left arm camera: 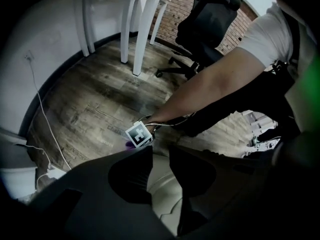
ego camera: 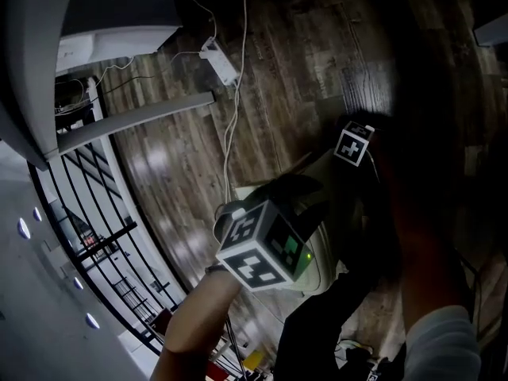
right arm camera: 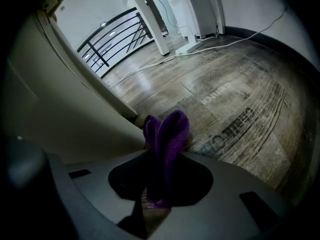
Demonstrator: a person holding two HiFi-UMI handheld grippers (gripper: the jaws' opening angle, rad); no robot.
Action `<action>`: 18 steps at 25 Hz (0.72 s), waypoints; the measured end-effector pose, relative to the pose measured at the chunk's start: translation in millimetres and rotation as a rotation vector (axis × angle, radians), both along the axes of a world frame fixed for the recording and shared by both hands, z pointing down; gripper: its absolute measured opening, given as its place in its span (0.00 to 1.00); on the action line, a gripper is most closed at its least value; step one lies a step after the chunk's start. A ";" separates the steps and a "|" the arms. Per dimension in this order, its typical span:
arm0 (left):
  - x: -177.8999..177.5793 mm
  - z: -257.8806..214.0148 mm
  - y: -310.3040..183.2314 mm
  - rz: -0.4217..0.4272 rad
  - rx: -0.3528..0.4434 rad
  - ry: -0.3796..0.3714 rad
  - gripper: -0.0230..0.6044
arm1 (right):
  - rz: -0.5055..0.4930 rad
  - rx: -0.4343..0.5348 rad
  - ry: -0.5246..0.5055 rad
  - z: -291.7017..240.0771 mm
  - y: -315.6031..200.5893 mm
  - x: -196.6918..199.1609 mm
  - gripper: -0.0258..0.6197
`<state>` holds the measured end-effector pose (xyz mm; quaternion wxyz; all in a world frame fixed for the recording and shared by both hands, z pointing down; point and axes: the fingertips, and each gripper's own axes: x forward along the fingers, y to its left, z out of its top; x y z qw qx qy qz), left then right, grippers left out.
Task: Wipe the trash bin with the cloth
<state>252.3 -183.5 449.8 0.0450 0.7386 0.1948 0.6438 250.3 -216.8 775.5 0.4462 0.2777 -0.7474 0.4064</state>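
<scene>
The cream trash bin (ego camera: 319, 265) stands on the wood floor below me. My right gripper (right arm camera: 164, 158) is shut on a purple cloth (right arm camera: 166, 132). The bunched cloth sticks out past the fingertips and sits low against the bin's side wall (right arm camera: 65, 114), close to the floor. My left gripper (left arm camera: 160, 152) hangs just above the bin's top (left arm camera: 161, 186), pointing steeply down. Its jaws stand a little apart, and only the bin's surface shows in the gap. In the head view just the marker cubes show: the left one (ego camera: 262, 248) and the right one (ego camera: 354, 145). The left gripper view also catches the right cube (left arm camera: 139, 134) and the cloth (left arm camera: 128, 144).
A white power strip (ego camera: 221, 62) and its cable (ego camera: 232, 133) lie on the floor beyond the bin. A black railing (ego camera: 103, 236) runs along the left. White table legs (left arm camera: 142, 24) and a black office chair (left arm camera: 210, 19) stand further off. The person's arm (left arm camera: 210, 89) reaches across.
</scene>
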 end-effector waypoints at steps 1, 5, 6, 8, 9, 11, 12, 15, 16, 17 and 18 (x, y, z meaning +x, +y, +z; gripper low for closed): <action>-2.2 4.7 -1.4 0.001 -0.004 -0.011 0.21 | -0.006 0.001 0.002 2.0 -0.9 -1.4 0.18; -5.4 15.9 -6.2 -0.015 -0.006 -0.013 0.21 | 0.004 -0.004 0.011 12.5 -4.8 -3.0 0.18; -6.4 18.5 -6.9 -0.017 -0.006 -0.018 0.21 | 0.009 -0.007 0.011 14.0 -6.1 -3.0 0.18; -8.0 22.4 -6.6 -0.017 -0.012 -0.030 0.21 | 0.013 -0.011 0.003 14.4 -7.0 -6.4 0.18; -8.0 22.8 -6.2 -0.019 -0.016 -0.033 0.21 | 0.009 -0.026 0.001 14.8 -3.9 -9.2 0.18; -5.6 22.5 -8.2 -0.020 -0.014 -0.029 0.21 | -0.008 -0.055 -0.013 15.2 0.7 -15.9 0.18; -3.7 22.6 -9.7 -0.019 -0.011 -0.023 0.21 | -0.020 -0.066 -0.027 14.5 1.5 -19.7 0.18; -2.5 23.1 -10.0 -0.016 -0.006 -0.008 0.21 | -0.053 -0.094 -0.092 9.3 7.5 -36.0 0.18; -3.8 22.3 -8.5 -0.017 -0.013 -0.007 0.21 | -0.060 -0.101 -0.116 6.4 9.7 -40.6 0.18; -5.3 20.9 -7.1 -0.019 -0.021 -0.008 0.21 | -0.063 -0.108 -0.138 3.0 11.2 -44.3 0.18; -6.9 19.1 -6.1 -0.020 -0.027 -0.011 0.21 | -0.060 -0.113 -0.160 -0.3 11.8 -47.6 0.18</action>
